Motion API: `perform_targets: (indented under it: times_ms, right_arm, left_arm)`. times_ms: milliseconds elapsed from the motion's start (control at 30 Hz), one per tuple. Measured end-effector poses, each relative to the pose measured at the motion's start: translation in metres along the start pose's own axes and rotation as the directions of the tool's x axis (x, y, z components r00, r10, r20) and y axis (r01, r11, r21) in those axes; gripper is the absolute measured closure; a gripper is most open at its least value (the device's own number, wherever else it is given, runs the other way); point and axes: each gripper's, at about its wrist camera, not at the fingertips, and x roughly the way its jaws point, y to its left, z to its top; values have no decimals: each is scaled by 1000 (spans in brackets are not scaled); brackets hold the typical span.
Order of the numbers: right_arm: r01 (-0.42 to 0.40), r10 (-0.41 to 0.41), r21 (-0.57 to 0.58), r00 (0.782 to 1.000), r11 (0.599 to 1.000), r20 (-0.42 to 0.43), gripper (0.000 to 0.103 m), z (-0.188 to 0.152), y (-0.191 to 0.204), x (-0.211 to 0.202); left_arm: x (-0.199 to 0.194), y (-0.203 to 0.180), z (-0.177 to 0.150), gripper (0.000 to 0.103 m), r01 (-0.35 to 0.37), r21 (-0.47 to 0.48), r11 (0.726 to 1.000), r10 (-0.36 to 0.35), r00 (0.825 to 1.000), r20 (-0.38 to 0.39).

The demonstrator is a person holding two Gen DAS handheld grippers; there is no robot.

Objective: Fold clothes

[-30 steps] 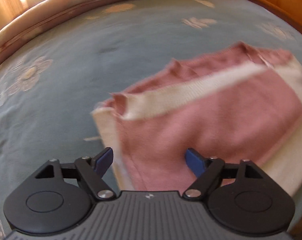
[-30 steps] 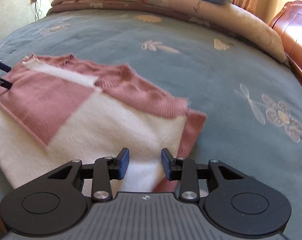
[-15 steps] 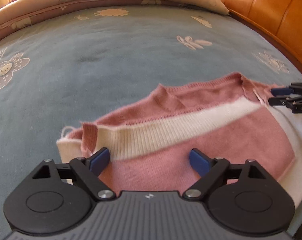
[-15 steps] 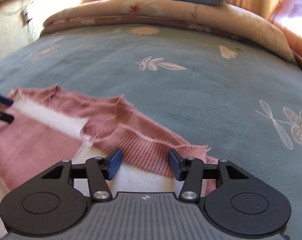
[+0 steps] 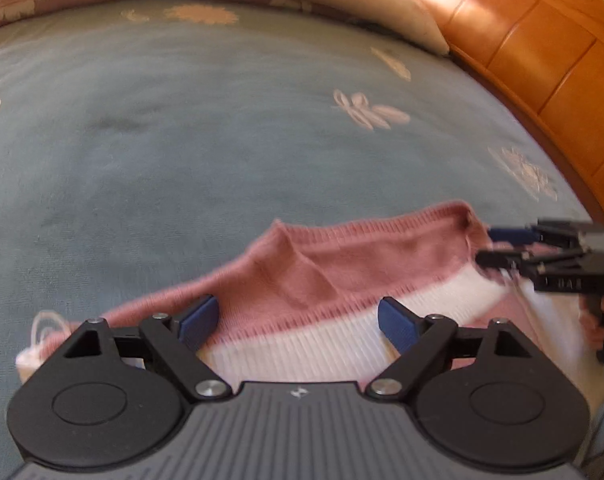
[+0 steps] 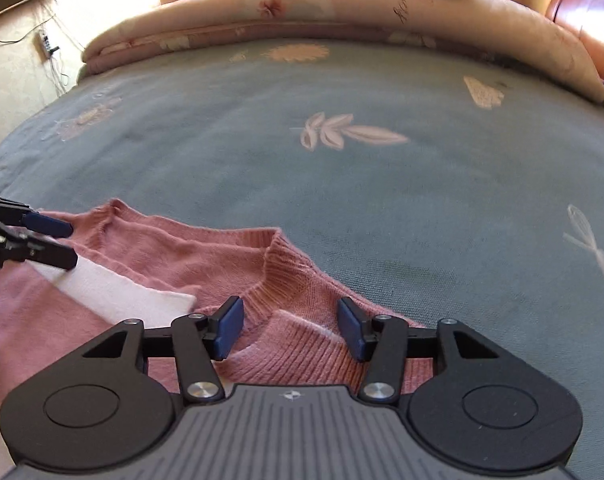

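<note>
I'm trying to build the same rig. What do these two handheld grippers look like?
Both match: the left gripper and right gripper have grey ribbed bodies bearing a small white logo, round black side housings, black linkage arms with silver screws, and blue finger pads.

- Left wrist view: sits low and close over the near edge of the bed [image 5: 182,152], facing across it toward the wooden headboard [image 5: 542,52].
- Right wrist view: equally low and close, facing the rolled quilt [image 6: 342,12] at the far edge.
- Shared: the pink-and-white sweater [image 5: 342,272] [image 6: 182,256]; each view catches the other gripper at its edge.
</note>
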Motion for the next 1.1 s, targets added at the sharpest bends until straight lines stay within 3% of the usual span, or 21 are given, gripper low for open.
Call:
perform_targets:
  times_ms: [167,333,467,600,733,900,1100]
  right_arm:
    - [-8,8,9,1000,1000,17,37,2,3,-6]
    - [-10,11,-11,997,1000,75,30,3,16,-45]
    - [-11,13,-25,993,1000,115,26,-2,30,-84]
    - [9,-7,-12,989,1000,148,20,-21,45,-116]
    - [34,-35,15,988,999,150,19,-51,59,-135]
    - [48,-60,99,991,994,117,19,-84,62,-139]
    - [76,-87,122,992,990,87,19,-100,61,-135]
  left_arm:
    - [-12,0,12,16,-35,-24,999,36,999,12]
    - [-50,-17,12,16,-59,6,998,59,998,24]
    - [-84,-41,-3,11,-86,47,995,84,995,45]
    - [-106,-61,-36,9,-49,39,998,47,997,57]
    - [-102,-78,-72,9,-90,76,993,86,995,49]
    - [-77,-81,-95,9,-153,91,984,151,988,32]
    - [-60,-77,-107,6,-151,67,986,148,988,42]
